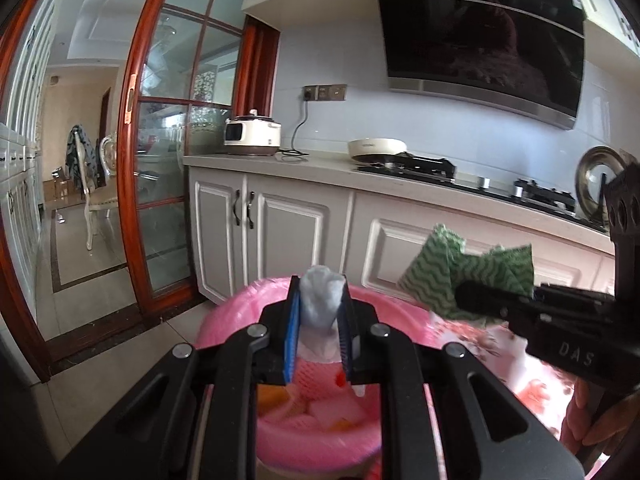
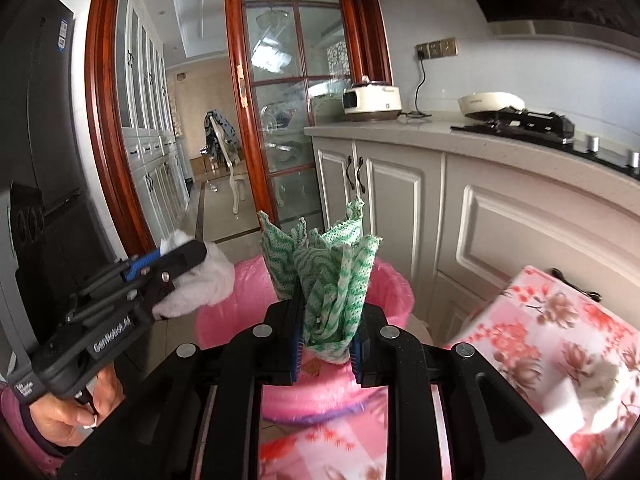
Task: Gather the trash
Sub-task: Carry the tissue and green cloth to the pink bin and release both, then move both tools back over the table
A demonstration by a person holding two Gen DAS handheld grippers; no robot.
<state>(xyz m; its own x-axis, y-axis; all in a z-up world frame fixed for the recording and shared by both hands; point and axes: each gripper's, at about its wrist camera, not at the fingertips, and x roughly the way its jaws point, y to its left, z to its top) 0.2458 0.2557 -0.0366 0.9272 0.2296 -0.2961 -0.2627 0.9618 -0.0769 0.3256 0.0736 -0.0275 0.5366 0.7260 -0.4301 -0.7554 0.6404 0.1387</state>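
Trash: left gripper [image 1: 320,312] clamped on white wad [image 1: 322,300], right gripper [image 2: 326,330] clamped on green cloth [image 2: 332,276]. Pink-lined bin [image 1: 224,320] at 12 o'clock, just below. Centre both over the opening before releasing; right sits near the rim.

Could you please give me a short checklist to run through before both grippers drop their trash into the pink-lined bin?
1. Left gripper shut on the crumpled white tissue wad: ok.
2. Right gripper shut on the green-and-white wavy-patterned cloth: ok.
3. Round bin with pink plastic liner open, no lid on it: ok.
4. Tissue wad directly above the bin opening: ok in the left wrist view.
5. Cloth fully over the opening, not the rim: cannot tell.
6. Room left inside the bin, which already holds trash: cannot tell.
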